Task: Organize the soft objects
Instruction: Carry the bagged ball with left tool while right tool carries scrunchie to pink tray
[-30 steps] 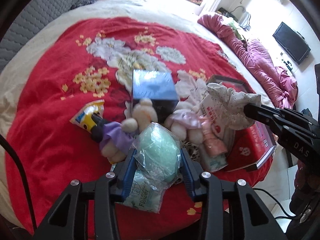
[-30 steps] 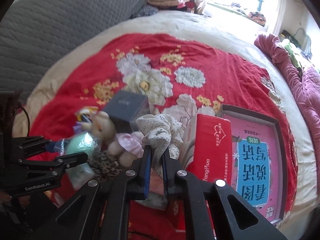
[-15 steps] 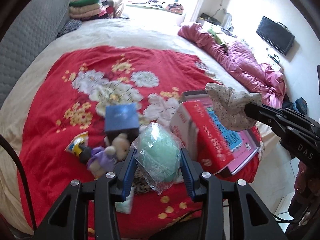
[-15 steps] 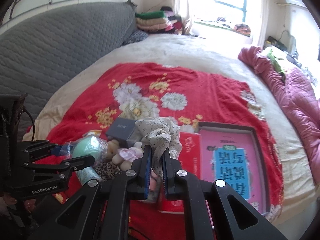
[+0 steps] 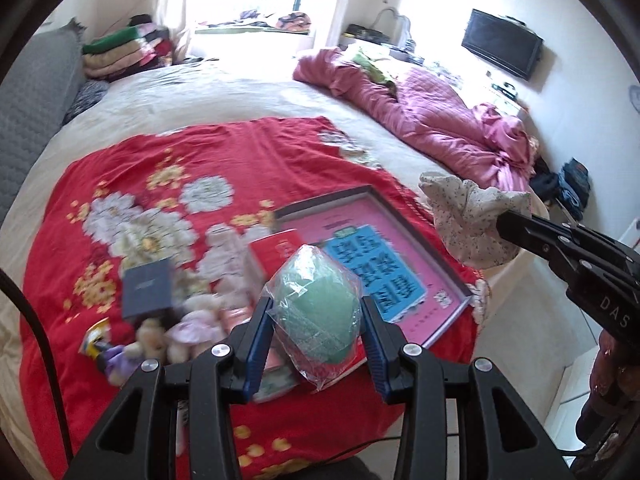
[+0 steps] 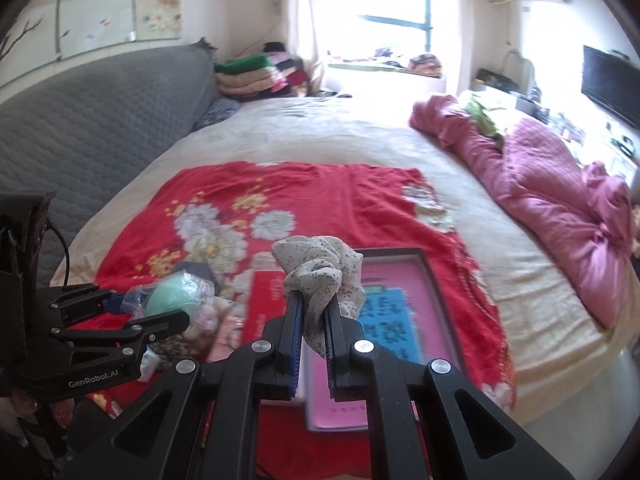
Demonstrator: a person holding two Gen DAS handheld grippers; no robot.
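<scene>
My left gripper (image 5: 316,320) is shut on a green soft ball in a clear plastic bag (image 5: 316,316), held in the air above the red floral blanket (image 5: 168,152). The same ball (image 6: 172,294) shows at the left of the right wrist view. My right gripper (image 6: 314,312) is shut on a bunched floral cloth (image 6: 320,268), also lifted; that cloth (image 5: 468,216) hangs at the right of the left wrist view. Small plush toys (image 5: 176,332) lie on the blanket below.
On the blanket lie a pink picture book (image 5: 372,260), a red book (image 5: 276,252), a dark blue box (image 5: 148,288) and a snack packet (image 5: 94,338). A crumpled pink quilt (image 5: 432,120) fills the bed's right side. Grey headboard (image 6: 88,120) at left; folded clothes (image 6: 256,72) behind.
Both grippers have risen and pulled back from the pile, carrying the bagged ball and the floral cloth. The pile now looks smaller and lower, and more of the room shows.
</scene>
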